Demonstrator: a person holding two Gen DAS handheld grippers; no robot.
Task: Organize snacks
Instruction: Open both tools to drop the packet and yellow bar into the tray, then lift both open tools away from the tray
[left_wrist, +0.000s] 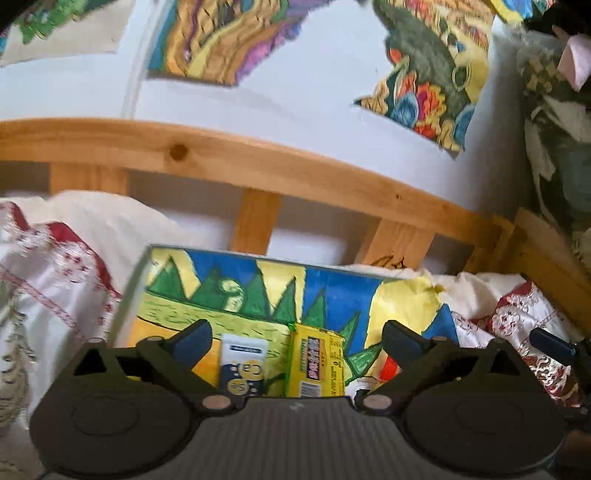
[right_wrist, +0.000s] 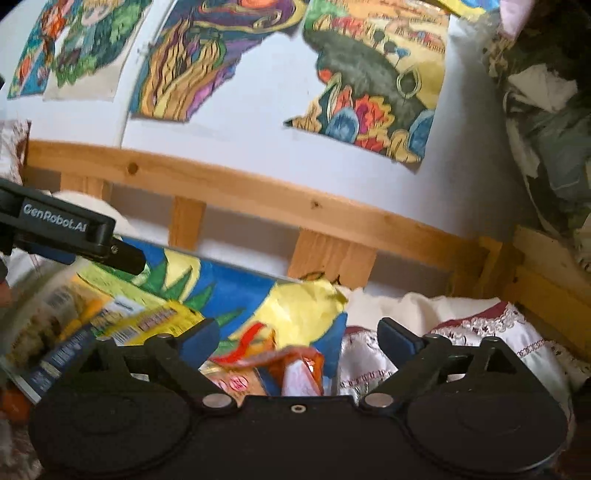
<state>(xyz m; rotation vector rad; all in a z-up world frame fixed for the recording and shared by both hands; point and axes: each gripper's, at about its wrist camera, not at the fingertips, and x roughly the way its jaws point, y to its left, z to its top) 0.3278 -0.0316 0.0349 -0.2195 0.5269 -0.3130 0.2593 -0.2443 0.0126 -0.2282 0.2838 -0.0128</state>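
Both grippers, left (left_wrist: 297, 341) and right (right_wrist: 299, 339), hover spread and empty over snacks on the painted board (left_wrist: 221, 291); the orange packet (right_wrist: 295, 369) near its edge could slide onto bedding.

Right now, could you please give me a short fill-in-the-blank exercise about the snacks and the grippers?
1. The left gripper is ____, holding nothing.
2. The flat yellow snack packet lies on a colourful painted ____.
3. Beside it lies a white and ____ tube-shaped packet.

Answers: open; board; blue
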